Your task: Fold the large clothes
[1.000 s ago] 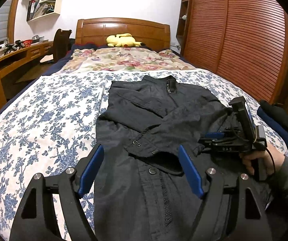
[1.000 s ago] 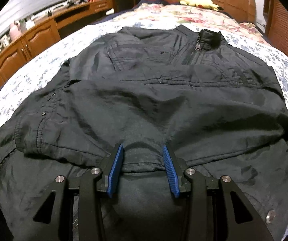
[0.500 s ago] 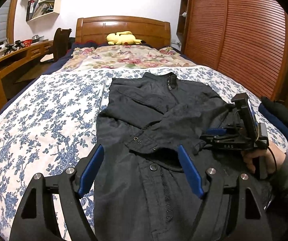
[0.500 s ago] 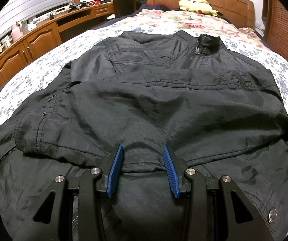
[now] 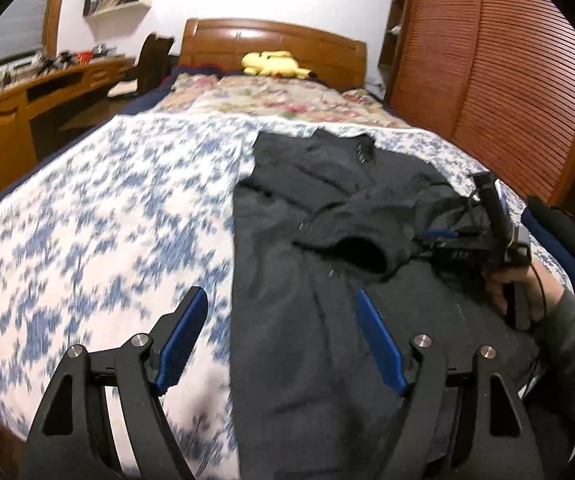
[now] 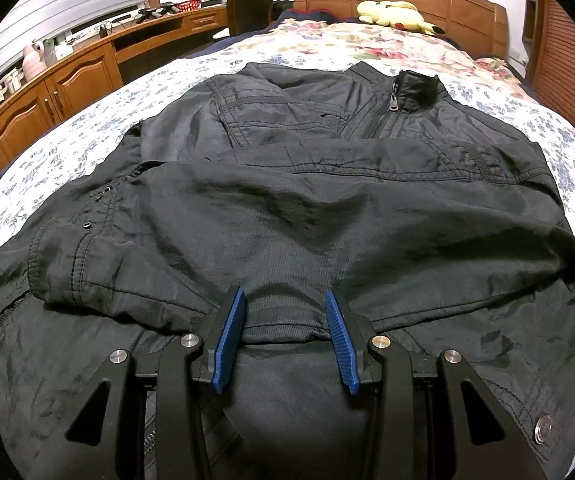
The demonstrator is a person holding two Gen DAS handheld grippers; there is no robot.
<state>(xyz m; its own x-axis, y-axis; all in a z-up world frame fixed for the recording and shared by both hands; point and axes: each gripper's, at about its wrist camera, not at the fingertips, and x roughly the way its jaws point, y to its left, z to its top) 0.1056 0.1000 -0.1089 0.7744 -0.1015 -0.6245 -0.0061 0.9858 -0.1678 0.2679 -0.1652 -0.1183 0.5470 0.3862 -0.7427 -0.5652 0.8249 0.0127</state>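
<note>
Sleeve fold in hand: right tongs (image 6: 285, 334) pinch the ribbed cuff (image 6: 283, 316), the sleeve laid across the jacket (image 6: 327, 184). Left tongs (image 5: 283, 338) hang spread and empty over its near left edge. Jacket runs lengthwise ahead, collar (image 6: 415, 80) far. Next, I'd judge: release the cuff, gather the hem.

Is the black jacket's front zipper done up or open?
Done up at least near the collar: the zipper pull sits just below it. Lower down, the folded sleeve hides it.
</note>
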